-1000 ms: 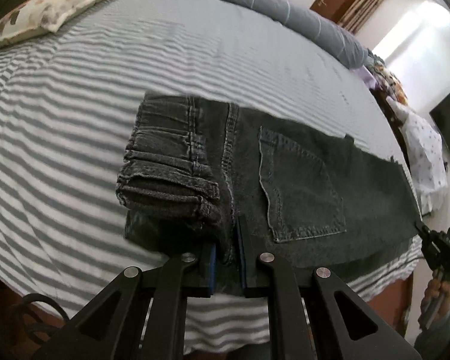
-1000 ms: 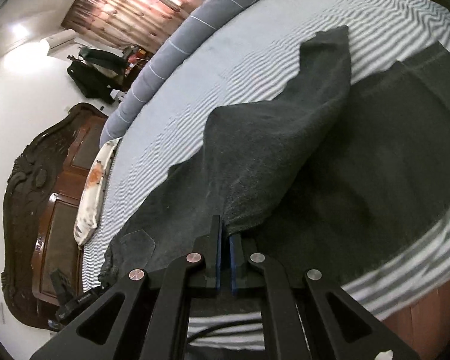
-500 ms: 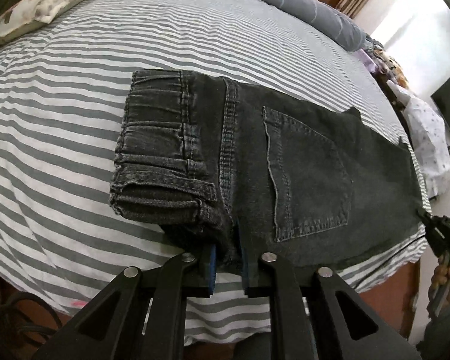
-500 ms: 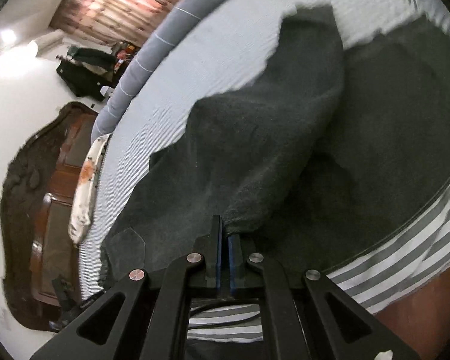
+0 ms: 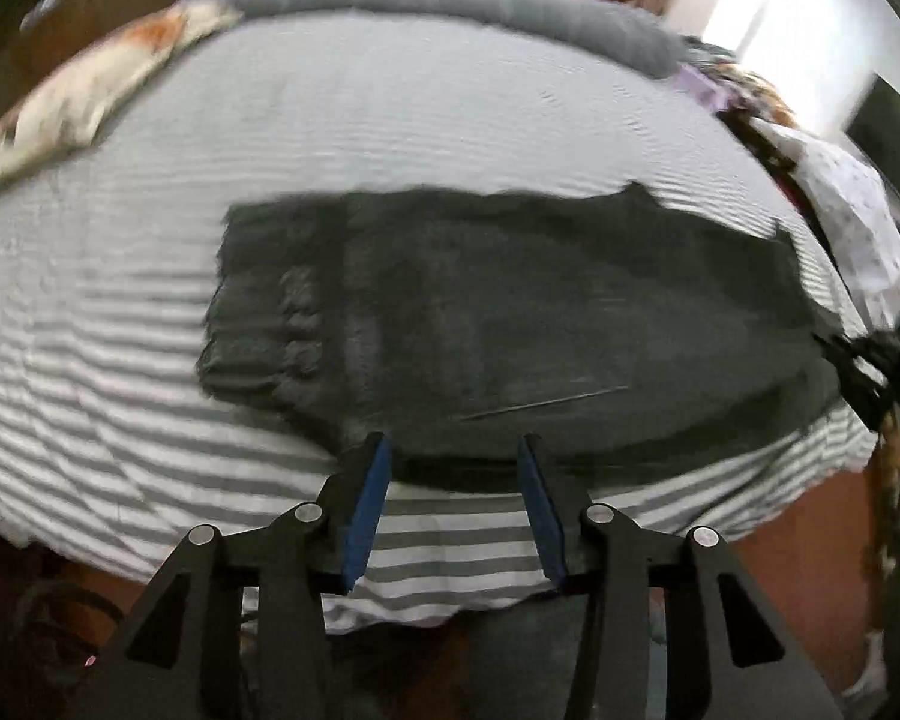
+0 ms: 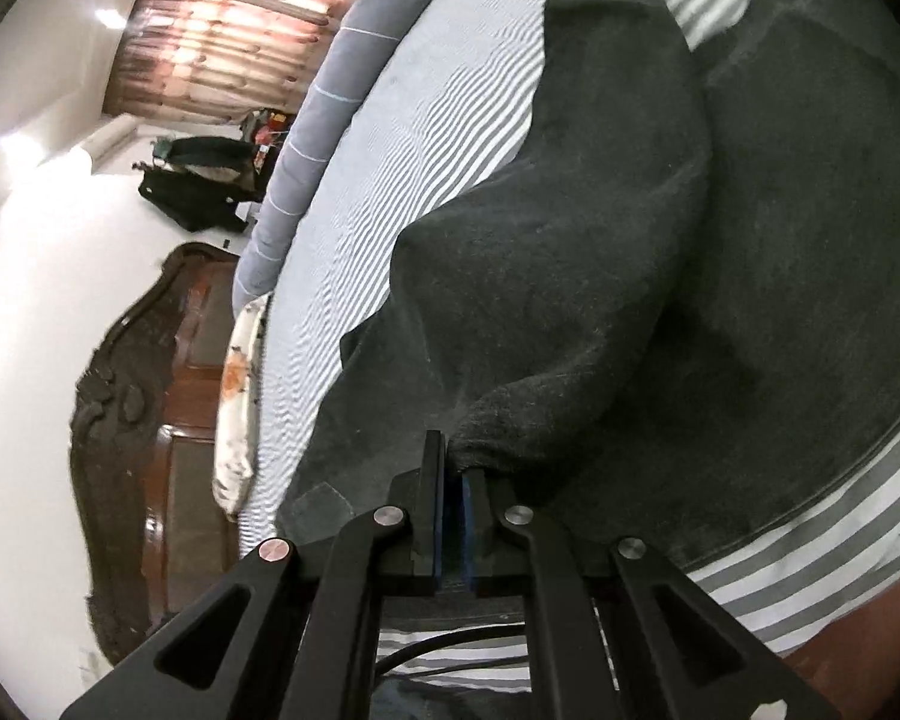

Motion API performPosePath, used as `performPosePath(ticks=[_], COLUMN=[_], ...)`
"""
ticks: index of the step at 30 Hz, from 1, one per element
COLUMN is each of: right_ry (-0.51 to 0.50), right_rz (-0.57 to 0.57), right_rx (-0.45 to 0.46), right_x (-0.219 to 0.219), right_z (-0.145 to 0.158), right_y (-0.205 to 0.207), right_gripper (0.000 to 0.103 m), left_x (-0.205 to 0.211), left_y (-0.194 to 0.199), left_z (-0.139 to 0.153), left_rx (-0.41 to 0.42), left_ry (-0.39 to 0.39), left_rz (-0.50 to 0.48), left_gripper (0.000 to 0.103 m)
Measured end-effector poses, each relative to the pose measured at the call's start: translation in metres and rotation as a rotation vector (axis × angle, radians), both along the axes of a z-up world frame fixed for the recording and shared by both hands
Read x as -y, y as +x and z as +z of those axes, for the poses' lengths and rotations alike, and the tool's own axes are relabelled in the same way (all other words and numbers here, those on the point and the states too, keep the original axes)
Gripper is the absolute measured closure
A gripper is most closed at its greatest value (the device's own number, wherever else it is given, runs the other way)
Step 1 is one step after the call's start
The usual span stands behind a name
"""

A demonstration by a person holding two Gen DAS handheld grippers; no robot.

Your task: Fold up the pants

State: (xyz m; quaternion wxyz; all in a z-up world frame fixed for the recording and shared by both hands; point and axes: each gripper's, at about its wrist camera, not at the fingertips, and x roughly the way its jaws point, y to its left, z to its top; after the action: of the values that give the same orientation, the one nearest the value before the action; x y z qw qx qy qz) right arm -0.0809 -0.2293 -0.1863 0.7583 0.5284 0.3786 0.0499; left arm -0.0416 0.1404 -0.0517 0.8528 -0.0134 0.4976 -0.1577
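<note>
Lying across a striped bed (image 5: 150, 396), dark pants (image 5: 510, 312) are sitting folded; the left gripper (image 5: 453, 480), jaws just opening, is holding nothing, while the right gripper (image 6: 455, 501) is pinching a pant leg.

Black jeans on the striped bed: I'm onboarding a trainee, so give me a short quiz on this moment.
1. True or false: the left gripper is clamped on the black jeans.
2. What does the right gripper pinch?
3. The jeans lie on: A) a floor B) a striped bedsheet C) a table

Key: 1 false, its jaws have just been opening, nothing between them; 2 a fold of the jeans; 3 B
</note>
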Motion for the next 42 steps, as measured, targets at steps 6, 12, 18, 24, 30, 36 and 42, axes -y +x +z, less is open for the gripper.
performPosePath(ticks=[6,12,18,24,30,36,42], right_ry=[0.024,0.047,0.086,0.117,0.136,0.221,0.18], right_rz=[0.018,0.032,0.045,0.059,0.063,0.038,-0.044], right_rx=[0.01,0.003,0.011,0.025,0.065,0.097,0.089], right_x=[0.003,0.006,0.008,0.011,0.015,0.021,0.046], right_z=[0.004,0.003,0.003,0.002,0.001,-0.016,-0.015], right_y=[0.005,0.01,0.012,0.012,0.009,0.014,0.008], right_gripper=[0.097,0.097,0.097,0.097,0.095,0.09,0.061], left_x=[0.086,0.193,0.264,0.319,0.35,0.341,0.329], left_y=[-0.013,-0.007,-0.002,0.004,0.017,0.029,0.028], left_z=[0.025,0.023,0.01,-0.009,-0.014,-0.002,0.014], left_rx=[0.173,0.253,0.265,0.301,0.302,0.272,0.289], left_ry=[0.048,0.064,0.077,0.159,0.183,0.115,0.067], left_rz=[-0.219,-0.432,-0.542,-0.578,-0.607,-0.596,-0.57], left_gripper=[0.057,0.056,0.056,0.056,0.093,0.1,0.1])
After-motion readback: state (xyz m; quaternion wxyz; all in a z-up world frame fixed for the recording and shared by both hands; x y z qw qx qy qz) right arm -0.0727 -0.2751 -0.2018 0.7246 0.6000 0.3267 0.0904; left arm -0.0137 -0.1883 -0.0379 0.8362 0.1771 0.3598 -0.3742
